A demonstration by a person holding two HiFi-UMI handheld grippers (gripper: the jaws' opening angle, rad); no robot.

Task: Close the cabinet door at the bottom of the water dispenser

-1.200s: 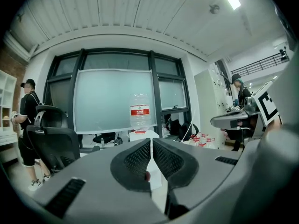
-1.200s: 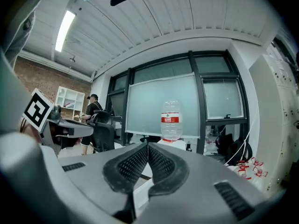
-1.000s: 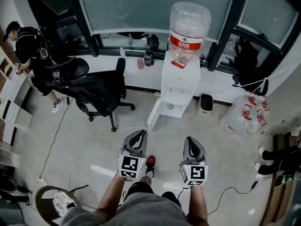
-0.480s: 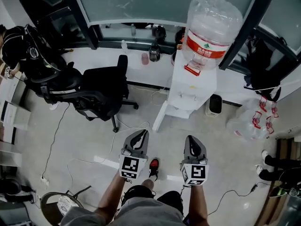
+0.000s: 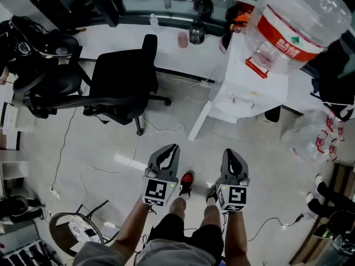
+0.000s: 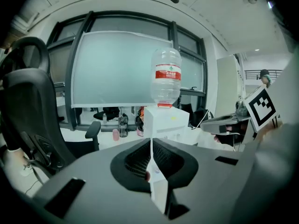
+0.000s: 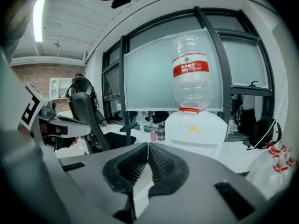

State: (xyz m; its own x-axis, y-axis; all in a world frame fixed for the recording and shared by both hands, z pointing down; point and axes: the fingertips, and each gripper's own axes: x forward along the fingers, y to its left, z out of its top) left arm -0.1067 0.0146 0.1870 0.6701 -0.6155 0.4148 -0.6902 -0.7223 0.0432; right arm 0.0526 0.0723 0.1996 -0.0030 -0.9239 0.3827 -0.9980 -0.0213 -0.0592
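Both closed: left gripper (image 5: 173,147), right gripper (image 5: 232,152) | cabinet door (image 5: 201,119) ahead, apparently open

The water dispenser (image 5: 247,96) (big bottle (image 5: 294,24) on top) has slid to the top right and looks closer.

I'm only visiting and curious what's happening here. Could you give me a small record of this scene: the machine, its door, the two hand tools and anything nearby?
appliance: white water dispenser with a large bottle on top
cabinet door: open, swung outward at the dispenser's bottom
left gripper: shut, empty, short of the door
right gripper: shut, empty, touching nothing
nearby: black office chair, left of the dispenser in the head view
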